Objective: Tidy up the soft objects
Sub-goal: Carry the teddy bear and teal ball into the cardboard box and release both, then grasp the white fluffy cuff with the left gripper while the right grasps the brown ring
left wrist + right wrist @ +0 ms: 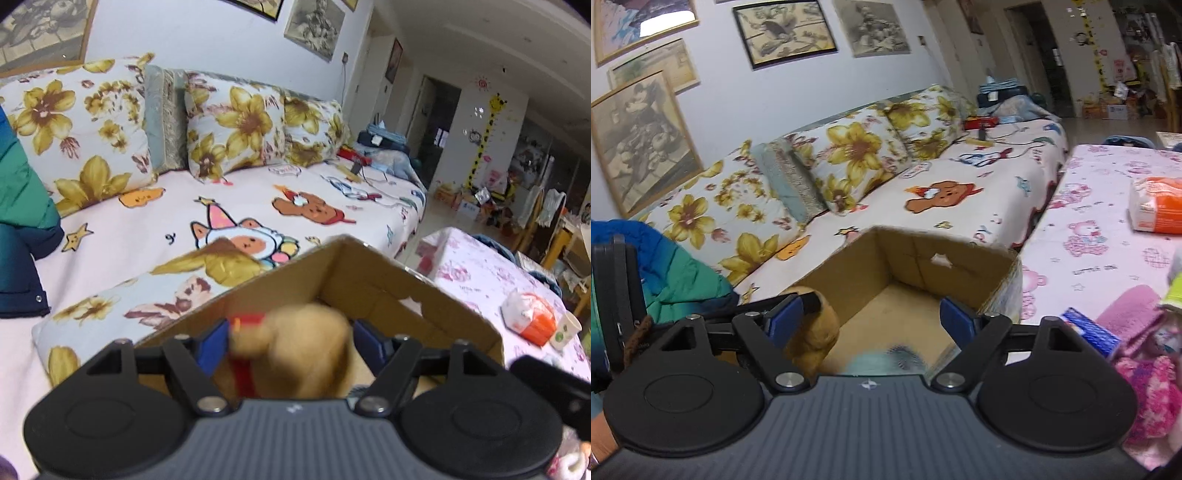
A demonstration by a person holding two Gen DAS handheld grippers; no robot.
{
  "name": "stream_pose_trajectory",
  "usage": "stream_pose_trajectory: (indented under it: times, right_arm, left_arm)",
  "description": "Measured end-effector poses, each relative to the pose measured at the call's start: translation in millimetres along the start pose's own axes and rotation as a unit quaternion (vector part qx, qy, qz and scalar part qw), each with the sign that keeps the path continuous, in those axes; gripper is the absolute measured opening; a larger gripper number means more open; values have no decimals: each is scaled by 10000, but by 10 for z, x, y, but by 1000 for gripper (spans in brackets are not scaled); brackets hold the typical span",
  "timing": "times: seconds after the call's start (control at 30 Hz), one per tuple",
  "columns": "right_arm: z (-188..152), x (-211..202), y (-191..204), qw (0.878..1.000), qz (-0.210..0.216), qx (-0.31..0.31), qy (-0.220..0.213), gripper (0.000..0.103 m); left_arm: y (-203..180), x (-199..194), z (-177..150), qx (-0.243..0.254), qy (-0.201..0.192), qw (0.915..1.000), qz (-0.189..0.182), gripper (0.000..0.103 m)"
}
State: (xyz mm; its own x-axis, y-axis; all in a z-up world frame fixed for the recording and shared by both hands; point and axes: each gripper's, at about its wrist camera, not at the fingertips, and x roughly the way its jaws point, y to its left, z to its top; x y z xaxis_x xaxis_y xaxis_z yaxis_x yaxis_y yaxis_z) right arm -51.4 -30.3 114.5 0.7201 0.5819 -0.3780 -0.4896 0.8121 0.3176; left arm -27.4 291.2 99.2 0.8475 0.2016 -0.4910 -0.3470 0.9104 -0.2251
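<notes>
Both grippers are positioned over the open cardboard box, which serves as the reference for all findings. The left gripper has its jaws spread, and a tan plush toy with a red ribbon sits blurred between the blue pads; the frame does not show the pads pressing on it, so it appears loose above the box's near end. In the right wrist view the same toy shows at the box's near left corner, partly behind that gripper's left pad. The right gripper has its jaws spread fully, and a blurred teal soft object lies low inside the box's near side, clear of the pads. Principal risk: the plush toy may catch on the near rim and tip out toward the flowered cushion left of the box, should it go down off-centre. Secondary risk: the two grippers stand close over one opening and could knock together, or nudge the light box. Open room: the box's far half is bare. Right of the box, the pink tablecloth carries clutter near its edge.
</notes>
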Motion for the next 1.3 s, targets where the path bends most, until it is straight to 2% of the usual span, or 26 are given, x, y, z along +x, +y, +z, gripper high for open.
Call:
stream_pose_trajectory:
  times: [0.03,0.1,0.13,0.2,0.3,0.53,0.8,1.3]
  right_arm:
    - [-12,-48,5,9999,-88,-9,-97,103]
    - [-18,-205,-38,9991,-343,-36,-252,103]
    - [-35,-280,-75,9983,-487,-64,-302,103]
    - [-76,-432,-149,9959,-812,-105,-383,103]
    - [-161,-636,-278,9916,-1206,-138,-453,103]
    - [-371,-988,-504,9835,-1694,23,-639,103]
    - [-560,-1127,-644,9770,-2030,61,-648,103]
    - [-621,-1249,-794,9669,-2369,338,-884,103]
  left_arm:
    - [-5,-49,12,7,-95,10000,3,82]
    - [-70,-147,18,160,-324,9993,90,101]
    - [-113,-196,17,275,-458,9985,138,103]
    - [-190,-269,4,443,-607,9971,114,102]
    - [-303,-355,-35,555,-705,9959,-107,102]
    - [-622,-519,-213,905,-796,9910,-581,102]
    - [-978,-677,-443,1264,-829,9827,-1066,102]
    - [-1529,-853,-880,1973,-655,9647,-1618,102]
